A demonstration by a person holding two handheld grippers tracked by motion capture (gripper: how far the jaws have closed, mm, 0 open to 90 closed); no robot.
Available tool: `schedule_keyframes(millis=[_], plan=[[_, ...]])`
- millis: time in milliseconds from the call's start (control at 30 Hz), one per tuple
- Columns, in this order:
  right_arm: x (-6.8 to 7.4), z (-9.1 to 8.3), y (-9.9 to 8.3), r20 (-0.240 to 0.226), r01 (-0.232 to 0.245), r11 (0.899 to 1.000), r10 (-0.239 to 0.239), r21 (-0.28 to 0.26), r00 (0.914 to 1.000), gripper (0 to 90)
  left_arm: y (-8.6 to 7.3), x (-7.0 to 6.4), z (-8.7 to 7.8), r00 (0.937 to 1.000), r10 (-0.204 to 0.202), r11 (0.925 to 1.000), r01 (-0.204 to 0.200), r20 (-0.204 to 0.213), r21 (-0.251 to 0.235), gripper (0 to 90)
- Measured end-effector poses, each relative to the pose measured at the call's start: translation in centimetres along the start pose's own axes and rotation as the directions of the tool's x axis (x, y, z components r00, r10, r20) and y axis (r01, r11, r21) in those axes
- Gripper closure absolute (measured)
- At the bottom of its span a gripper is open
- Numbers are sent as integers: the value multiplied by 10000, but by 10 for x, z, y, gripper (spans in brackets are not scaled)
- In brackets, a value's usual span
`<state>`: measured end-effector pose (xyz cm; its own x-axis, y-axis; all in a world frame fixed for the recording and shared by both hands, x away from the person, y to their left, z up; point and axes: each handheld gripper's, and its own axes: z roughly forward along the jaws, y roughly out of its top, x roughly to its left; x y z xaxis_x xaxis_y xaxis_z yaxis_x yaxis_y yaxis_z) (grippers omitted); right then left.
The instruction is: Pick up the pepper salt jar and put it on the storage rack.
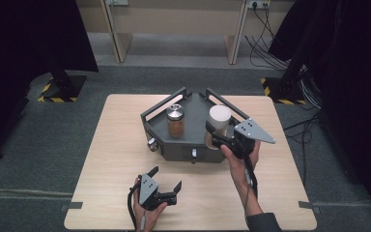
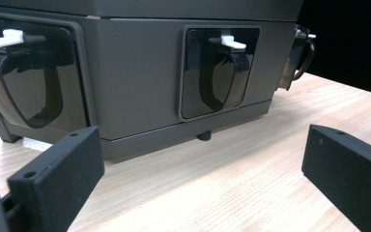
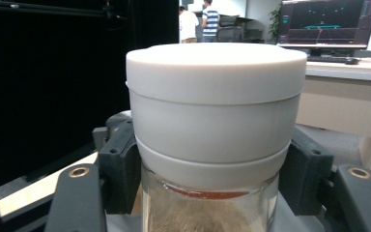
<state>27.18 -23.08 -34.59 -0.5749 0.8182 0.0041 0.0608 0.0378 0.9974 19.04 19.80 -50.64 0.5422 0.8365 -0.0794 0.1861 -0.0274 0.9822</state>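
A glass jar with a wide white lid (image 1: 219, 116) is at the right side of the dark grey rack (image 1: 193, 104). My right gripper (image 1: 216, 140) is shut on it just under the lid. In the right gripper view the white-lidded jar (image 3: 216, 106) sits close between the black fingers (image 3: 120, 164), with brownish contents below. Whether it rests on the rack I cannot tell. A second jar (image 1: 175, 121) with a silver lid and brown contents stands in the rack's left part. My left gripper (image 1: 165, 178) lies open on the table in front of the rack, holding nothing.
In the left gripper view the rack's front (image 2: 135, 72) has two recessed drawers with white tabs (image 2: 233, 42). A metal knob (image 1: 151, 144) sticks out at its left front corner. The wooden table (image 1: 116, 159) has bare room left and right. Black stands and cables are on the floor.
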Motion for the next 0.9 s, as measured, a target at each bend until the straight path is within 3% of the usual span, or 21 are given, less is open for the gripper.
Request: schedule_keyframes(millis=[400,900], plan=[[5,34,0,721,-39,9994,14,340,9974,352,0,0,0,10000,-28,10000,28,8,8,6],[8,54,-15,1075,62,9981,-129,617,9941,350,0,1,0,9999,-97,10000,97,24,7,6]])
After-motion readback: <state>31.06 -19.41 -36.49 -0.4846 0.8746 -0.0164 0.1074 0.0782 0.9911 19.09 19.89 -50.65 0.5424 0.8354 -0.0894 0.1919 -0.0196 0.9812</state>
